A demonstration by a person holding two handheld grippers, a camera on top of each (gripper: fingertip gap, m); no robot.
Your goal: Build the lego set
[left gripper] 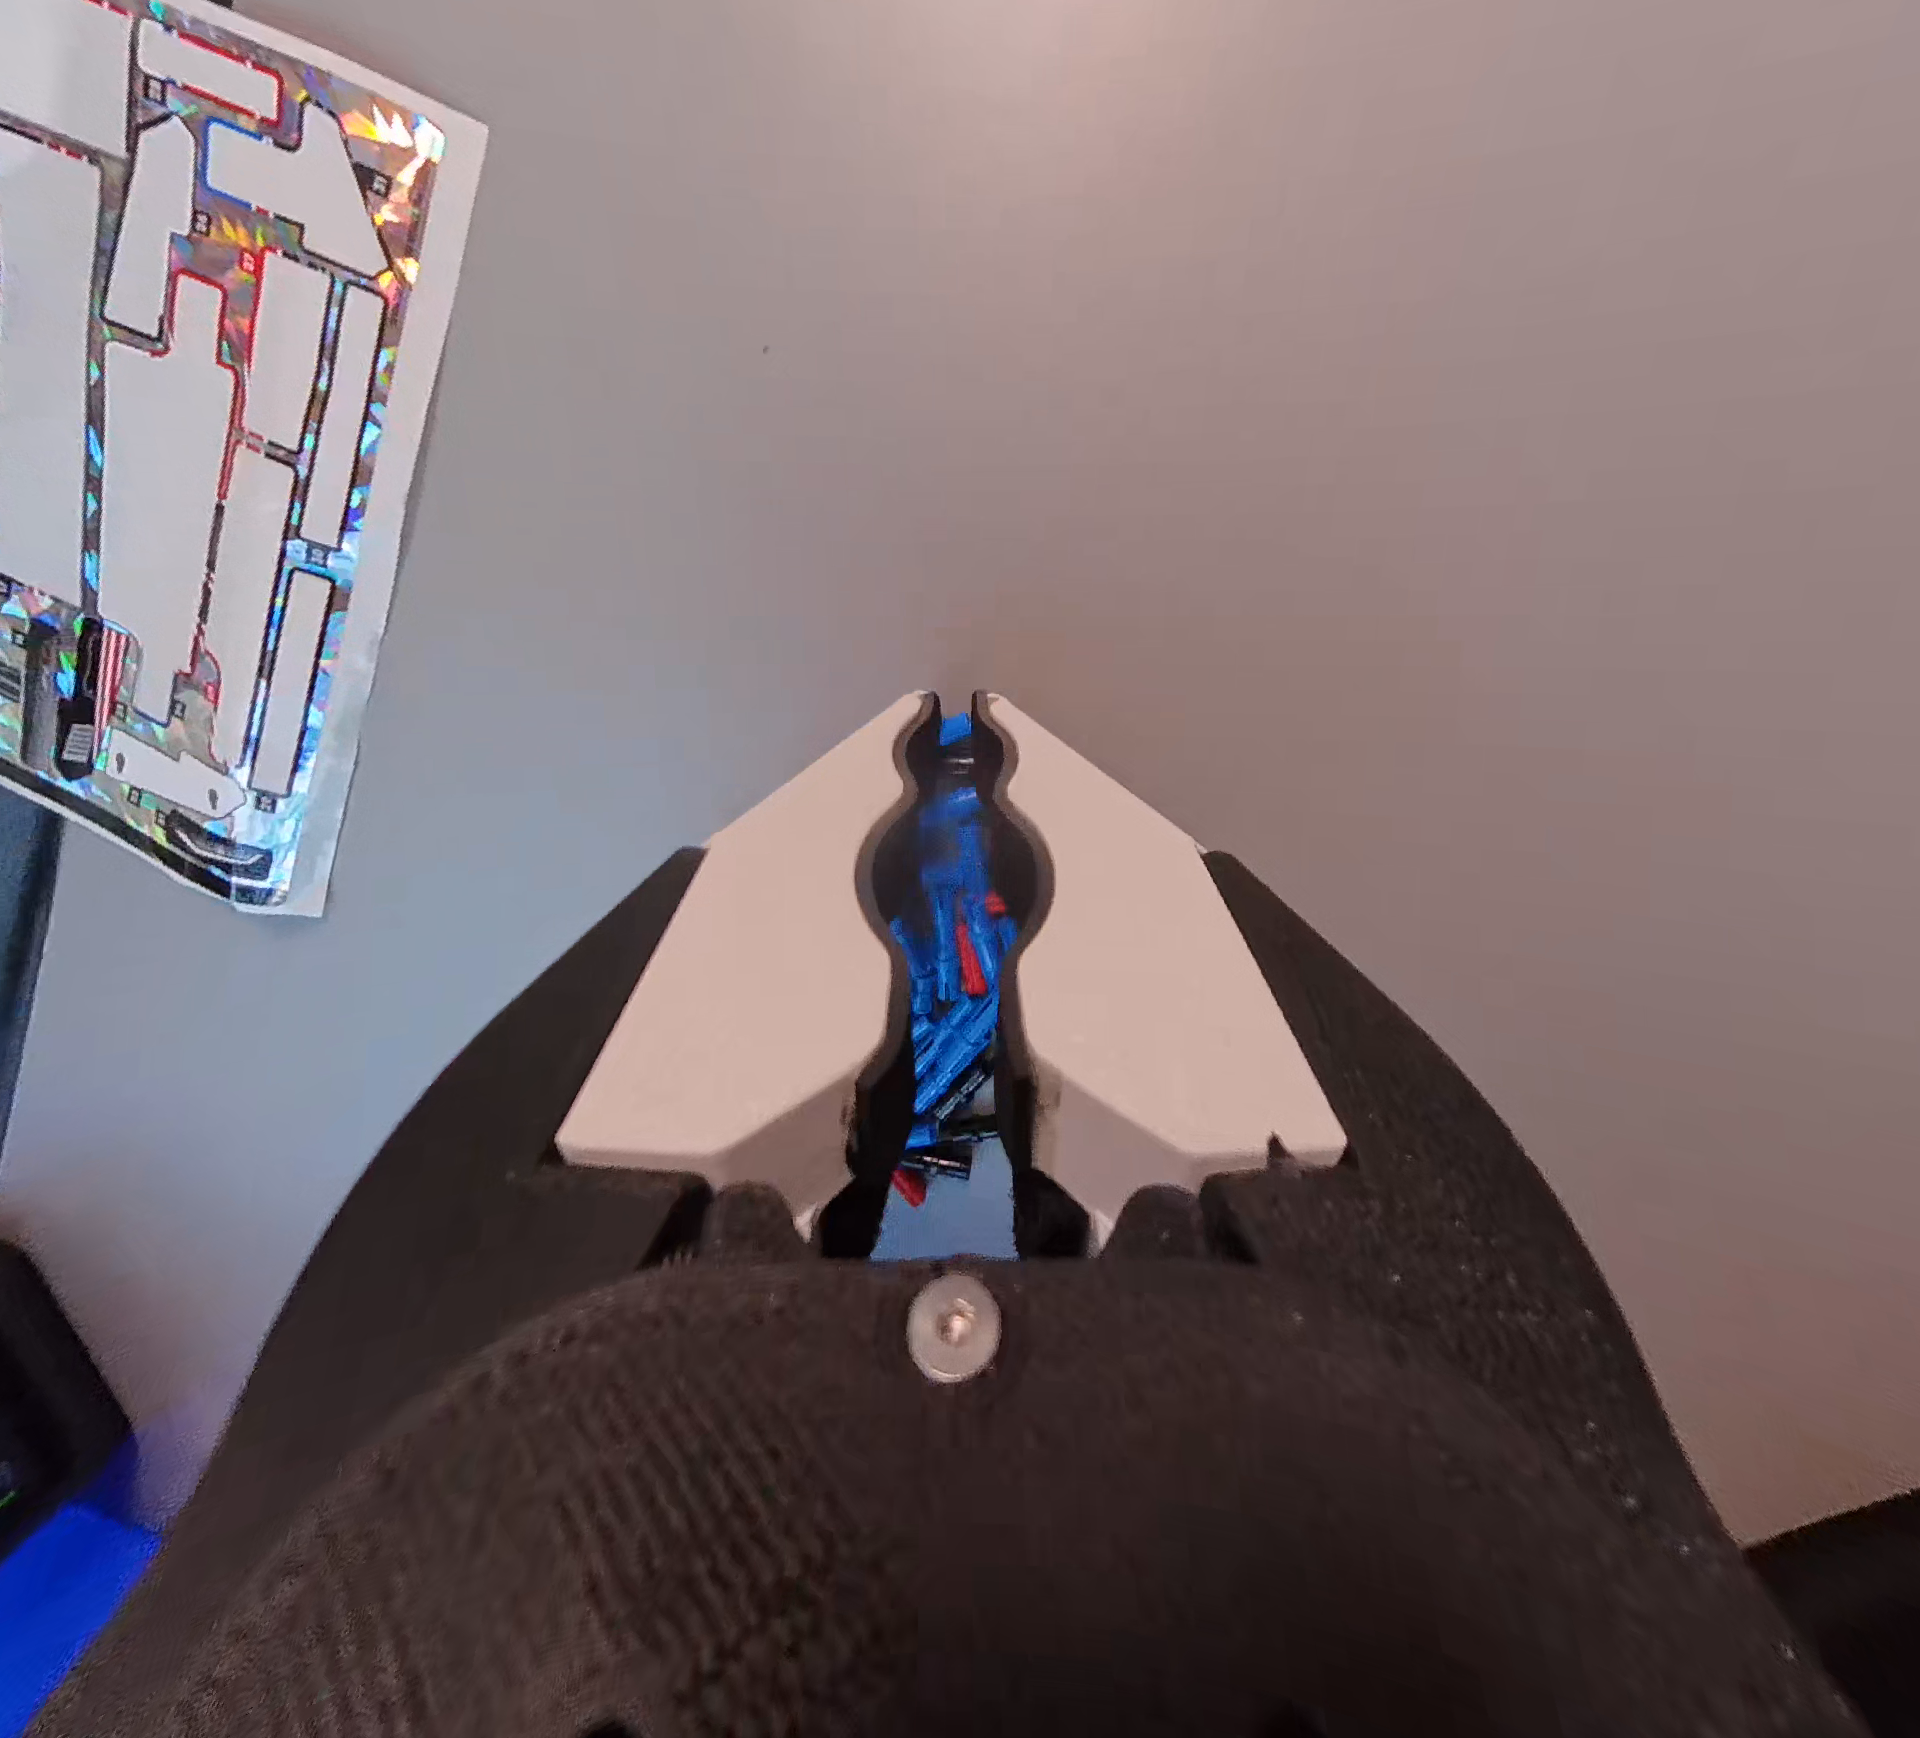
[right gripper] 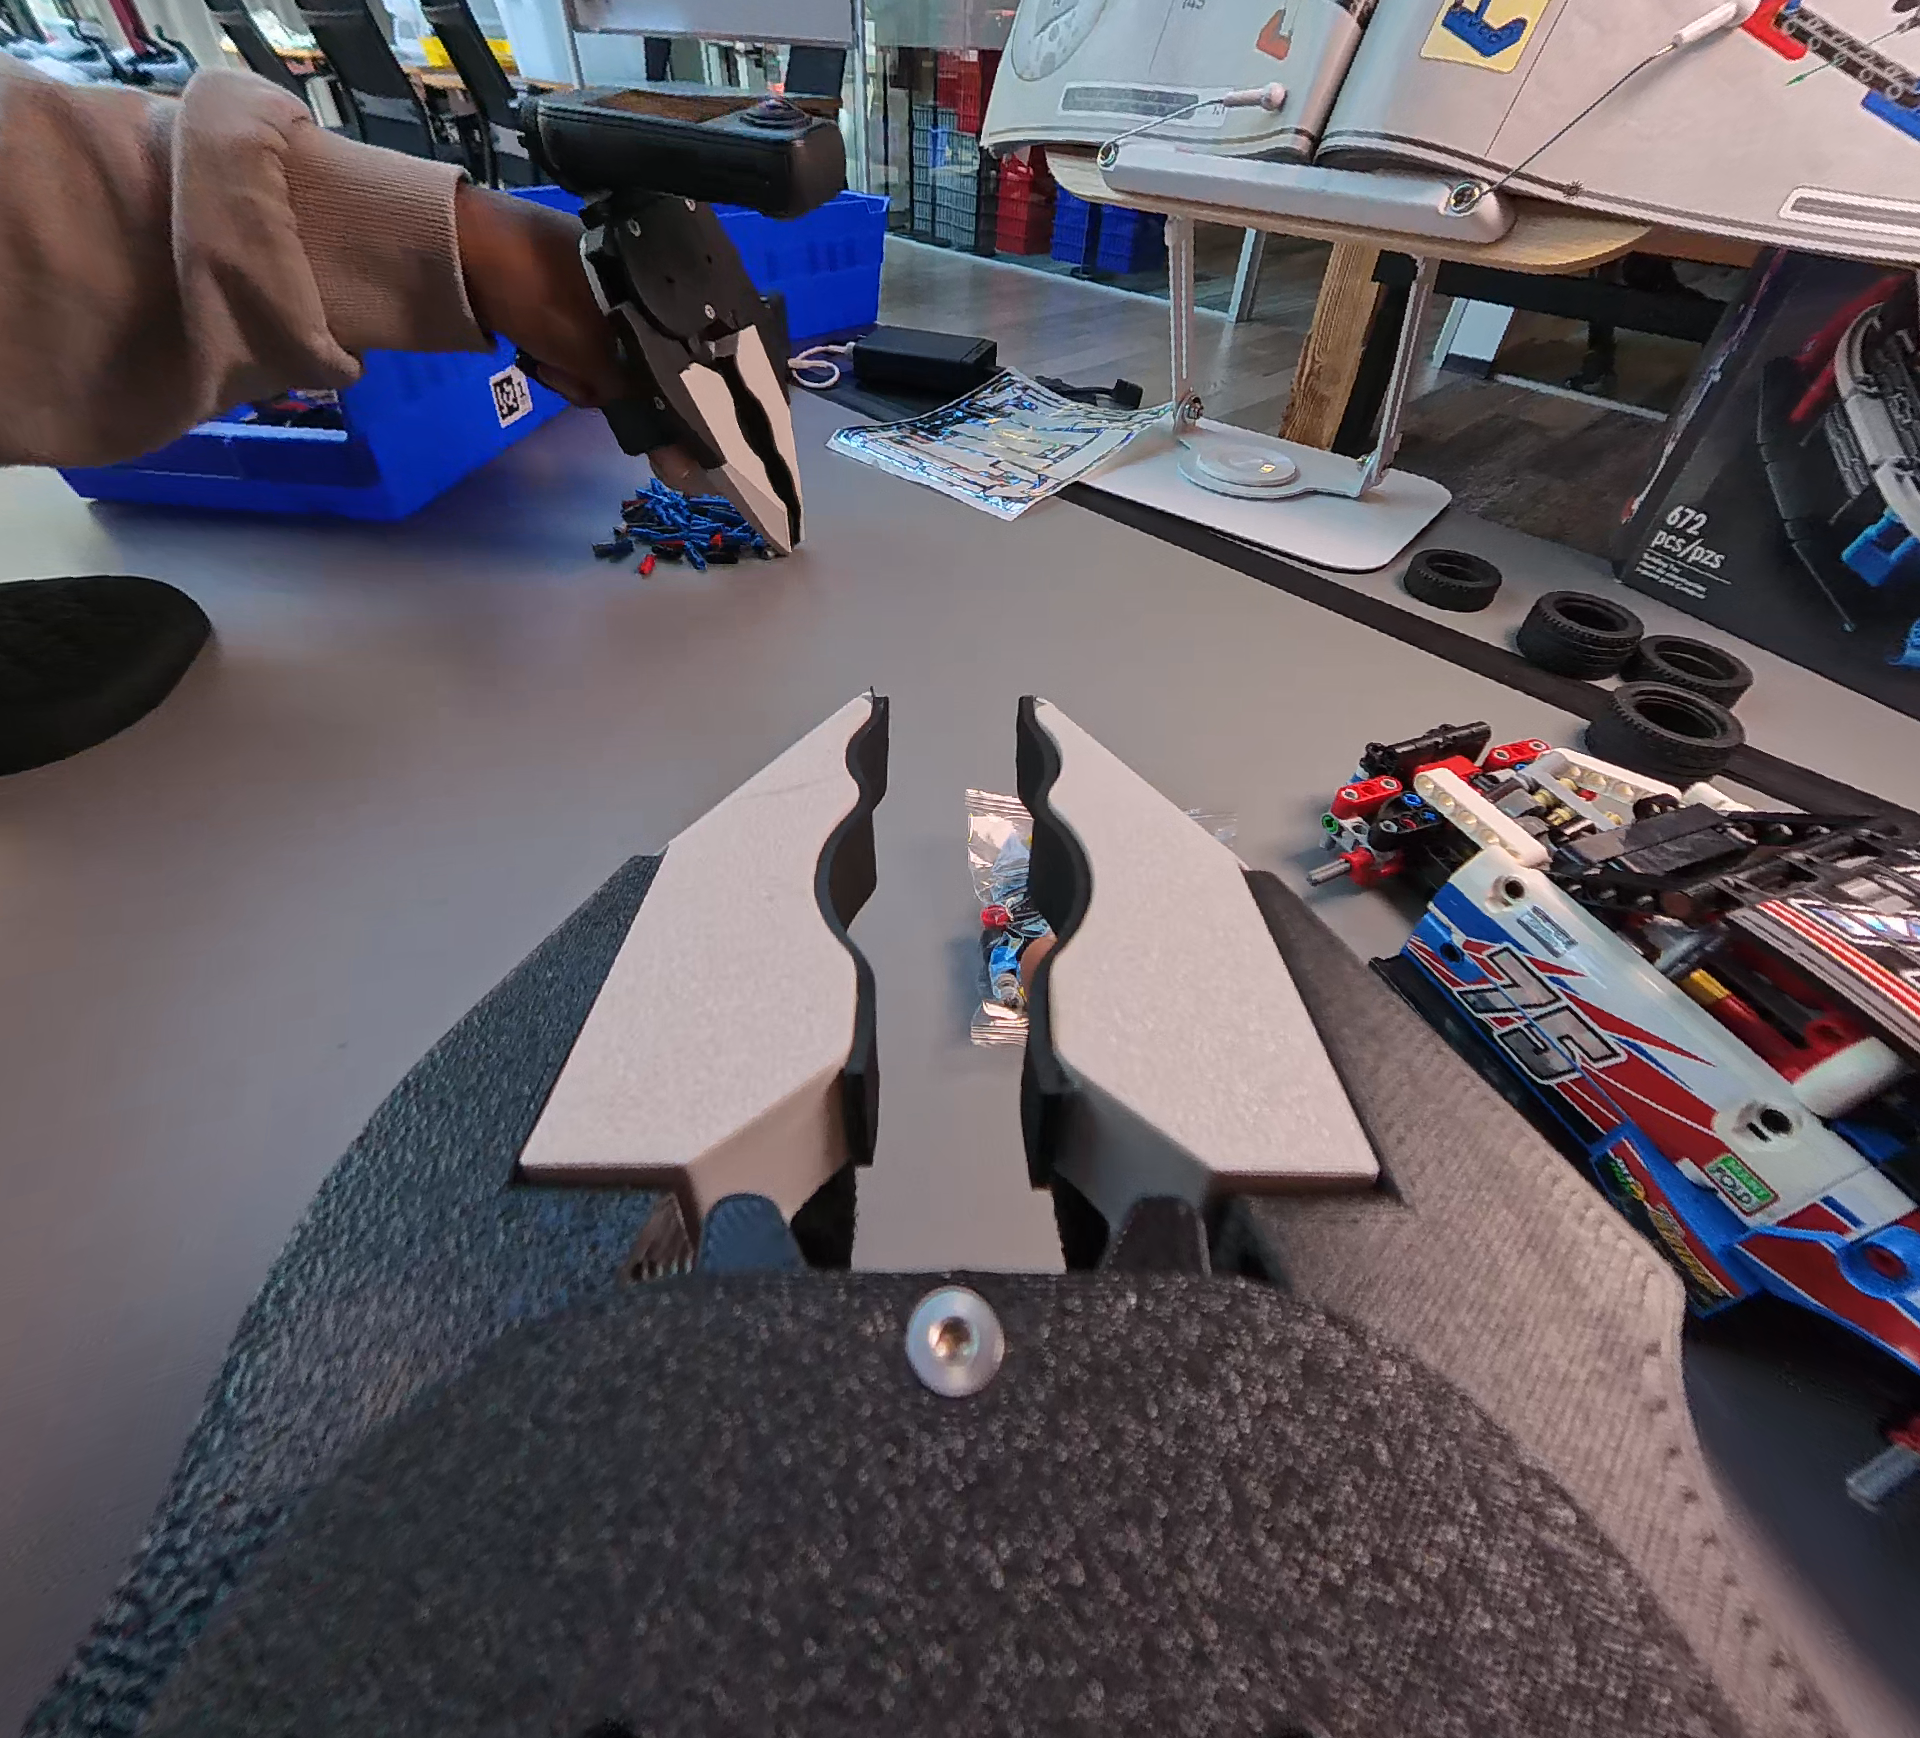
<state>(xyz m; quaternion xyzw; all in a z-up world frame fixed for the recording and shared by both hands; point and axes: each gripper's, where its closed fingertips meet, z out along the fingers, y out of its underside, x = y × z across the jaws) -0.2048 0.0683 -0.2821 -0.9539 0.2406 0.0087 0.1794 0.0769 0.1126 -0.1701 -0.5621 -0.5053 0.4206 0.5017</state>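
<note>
A pile of small blue, black and red pins [right gripper: 681, 530] lies on the grey table [right gripper: 468, 753]. My left gripper [right gripper: 784, 540] points down with its tips at the right edge of this pile. In the left wrist view the left gripper [left gripper: 956, 706] is shut, and the pins [left gripper: 951, 940] show through the narrow gap between the jaws; I cannot tell if a pin is pinched. My right gripper [right gripper: 951, 712] is open and empty above the table. A small clear bag of parts [right gripper: 1003, 919] lies just under its right finger. The partly built red, white and blue car [right gripper: 1621, 992] lies to the right.
Several black tyres [right gripper: 1579, 634] lie behind the car. Beyond them are the set's box [right gripper: 1766, 462], an instruction book on a stand [right gripper: 1351, 26] and a sticker sheet [right gripper: 997, 441], also in the left wrist view [left gripper: 208, 400]. A blue bin [right gripper: 312, 452] stands far left.
</note>
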